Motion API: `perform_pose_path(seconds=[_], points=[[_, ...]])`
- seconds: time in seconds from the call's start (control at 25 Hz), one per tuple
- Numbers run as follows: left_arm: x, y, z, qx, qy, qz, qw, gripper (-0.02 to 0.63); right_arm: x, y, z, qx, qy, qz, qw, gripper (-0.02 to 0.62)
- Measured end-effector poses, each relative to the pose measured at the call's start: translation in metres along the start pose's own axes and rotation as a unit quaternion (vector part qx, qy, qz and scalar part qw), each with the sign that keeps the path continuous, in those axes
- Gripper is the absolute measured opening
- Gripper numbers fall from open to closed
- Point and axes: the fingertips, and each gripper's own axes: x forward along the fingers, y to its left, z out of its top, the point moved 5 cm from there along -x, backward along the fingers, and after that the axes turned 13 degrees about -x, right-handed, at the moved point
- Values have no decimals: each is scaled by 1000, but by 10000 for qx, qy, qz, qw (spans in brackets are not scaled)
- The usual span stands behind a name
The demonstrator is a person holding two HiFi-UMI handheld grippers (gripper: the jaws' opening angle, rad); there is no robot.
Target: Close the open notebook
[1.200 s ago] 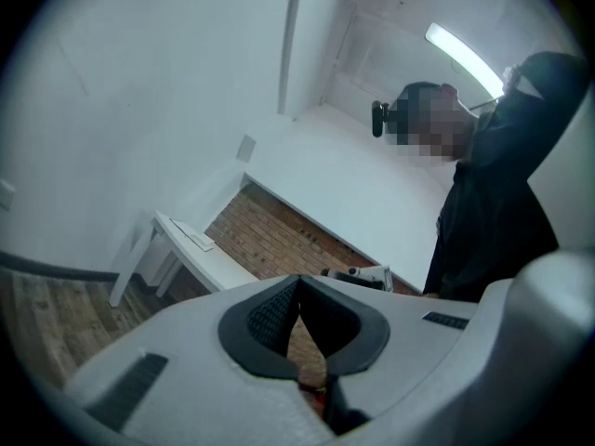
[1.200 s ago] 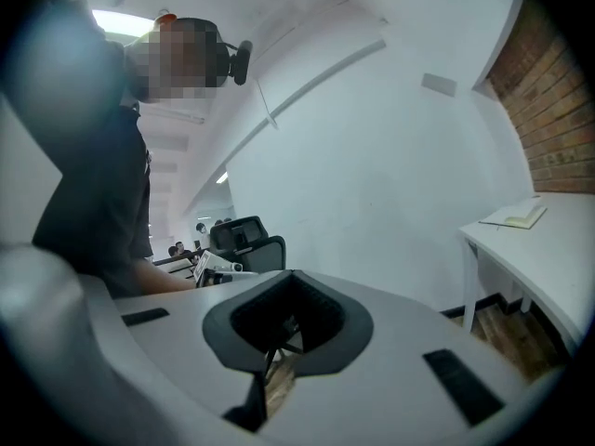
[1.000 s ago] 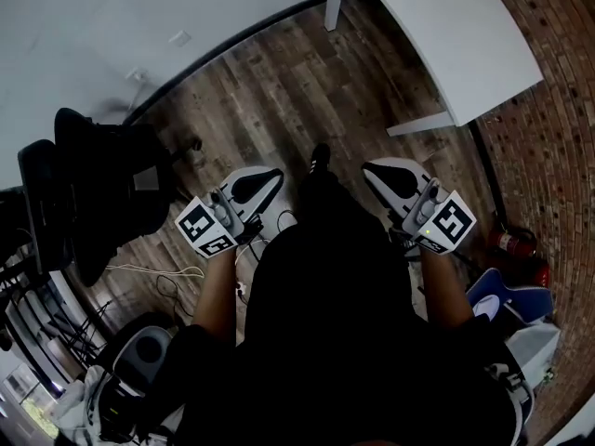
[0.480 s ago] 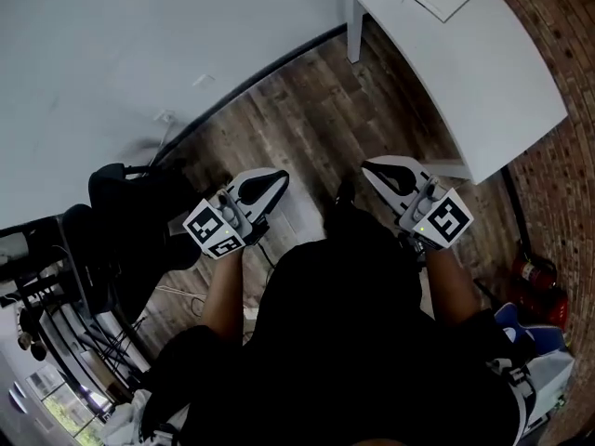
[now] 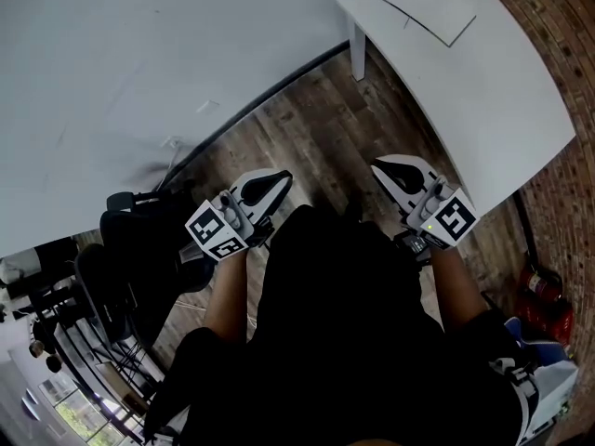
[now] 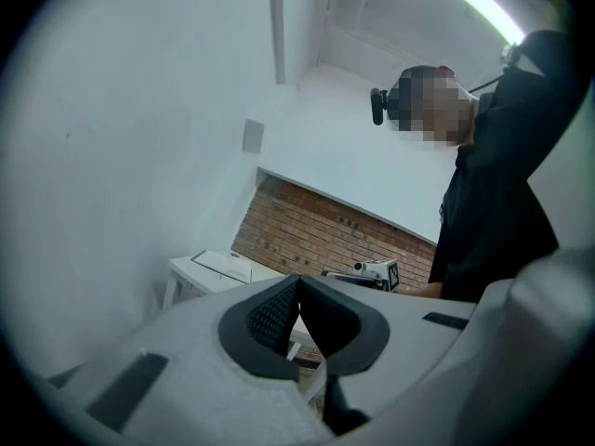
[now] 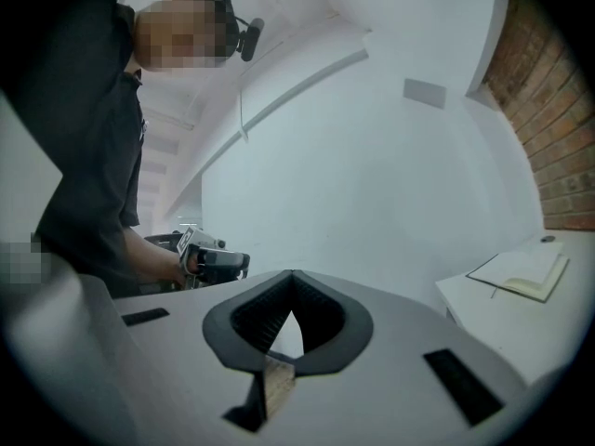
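Note:
The open notebook (image 5: 426,3) lies flat with white pages on the white table (image 5: 502,91) at the upper right, far from both grippers. It also shows small in the left gripper view as the notebook (image 6: 221,265) and in the right gripper view as the notebook (image 7: 521,272). My left gripper (image 5: 270,180) and right gripper (image 5: 387,169) are held at waist height over the wooden floor. Both are shut with nothing between the jaws, which meet at the left gripper tip (image 6: 297,280) and the right gripper tip (image 7: 292,275).
A black chair and cables (image 5: 139,240) stand at the left, with a rack (image 5: 56,333) behind. A red fire extinguisher (image 5: 544,309) stands by the brick wall (image 5: 558,26) at the right. Wooden floor (image 5: 307,119) stretches between me and the table.
The view has shifted toward the table, so more of its top and the open notebook have come into sight. Both grippers stay shut in front of the body.

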Motion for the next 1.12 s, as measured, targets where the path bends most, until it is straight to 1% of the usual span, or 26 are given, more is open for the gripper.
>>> perform_pose_path(seconds=[0.16,0.28,0.4,0.48,0.56,0.68,0.76,0.92,1.0,1.12], points=[[16,36,7,-192,74,-128,9997,17,10,-27,-10,53,61,-270,9996,6],[39,67,16,-283,283,-388,9984,17,21,-49,-13,78,127,-545,9984,6],[65,98,42,-305,341,-683,9966,15,34,-82,-5,110,78,-956,9953,6],[81,115,63,-312,326,-868,9952,17,42,-100,5,204,-119,-1096,9937,6],[97,134,82,-327,361,-1036,9934,17,48,-117,16,200,-213,-1228,9920,6],[117,166,107,-382,471,-1276,9900,15,61,-146,22,137,-111,-1614,9867,6],[128,187,119,-458,543,-1451,9869,17,70,-162,23,196,-43,-1887,9818,6],[155,223,123,-767,783,-1867,9763,15,76,-180,30,300,-15,-2457,9689,6],[170,236,125,-856,853,-1987,9726,15,77,-186,33,262,35,-2617,9648,6],[192,250,128,-889,980,-2022,9704,15,74,-198,29,287,121,-2702,9623,6]])
